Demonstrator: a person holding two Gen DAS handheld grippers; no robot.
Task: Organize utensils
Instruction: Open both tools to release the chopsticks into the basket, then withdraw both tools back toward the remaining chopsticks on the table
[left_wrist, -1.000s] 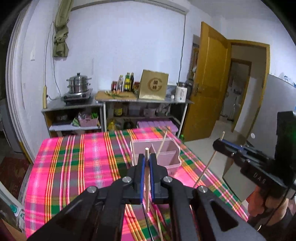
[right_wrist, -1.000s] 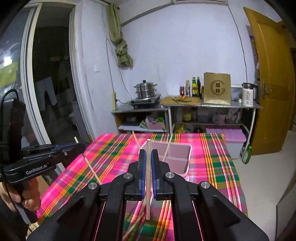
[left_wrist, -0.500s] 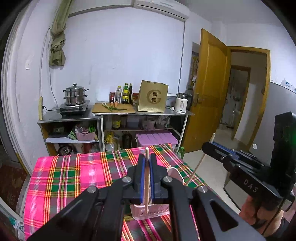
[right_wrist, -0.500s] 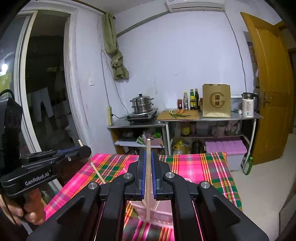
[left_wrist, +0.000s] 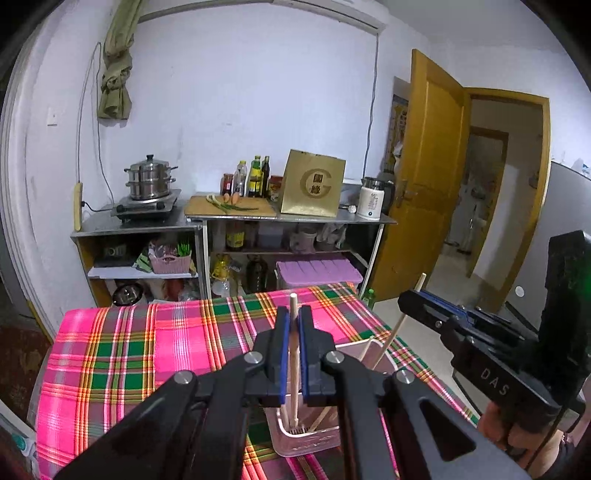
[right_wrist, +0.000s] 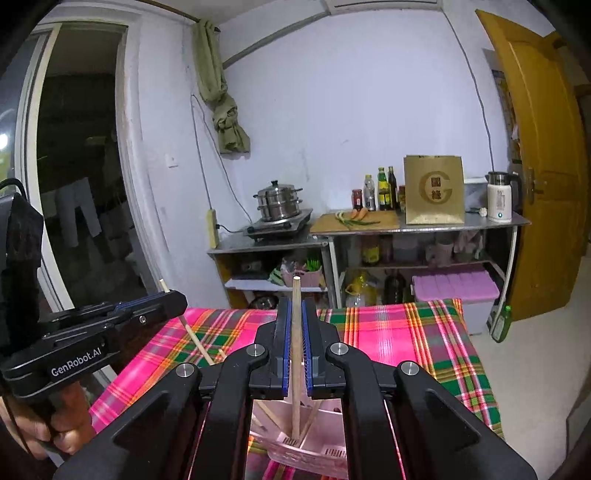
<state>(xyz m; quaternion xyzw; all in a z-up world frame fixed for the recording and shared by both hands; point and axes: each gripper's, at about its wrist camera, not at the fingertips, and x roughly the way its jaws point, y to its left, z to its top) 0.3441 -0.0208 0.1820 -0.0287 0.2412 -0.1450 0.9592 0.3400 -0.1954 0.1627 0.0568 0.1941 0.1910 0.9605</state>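
In the left wrist view my left gripper (left_wrist: 293, 314) is shut on a pale wooden chopstick (left_wrist: 294, 362) held upright. Its lower end reaches into the pink utensil holder (left_wrist: 310, 441) just below the fingers. My right gripper (left_wrist: 419, 302) enters from the right, shut on a second chopstick (left_wrist: 393, 334) that slants down toward the holder. In the right wrist view the right gripper (right_wrist: 295, 304) clamps its chopstick (right_wrist: 295, 343) over the holder (right_wrist: 332, 456), where other sticks lean. The left gripper (right_wrist: 164, 297) and its chopstick (right_wrist: 195, 341) show at the left.
A pink plaid cloth covers the table (left_wrist: 147, 350). Behind its far edge stand metal shelves with a steamer pot (left_wrist: 149, 181), bottles, a gold paper bag (left_wrist: 312, 188) and a kettle (left_wrist: 371, 203). A purple bin (left_wrist: 317, 271) sits below them. A yellow door (left_wrist: 421, 177) stands open on the right.
Both grippers have moved forward over the table with their chopsticks still clamped. The holder, earlier ahead of them, now lies directly under the fingers, and the far edge looks nearer.
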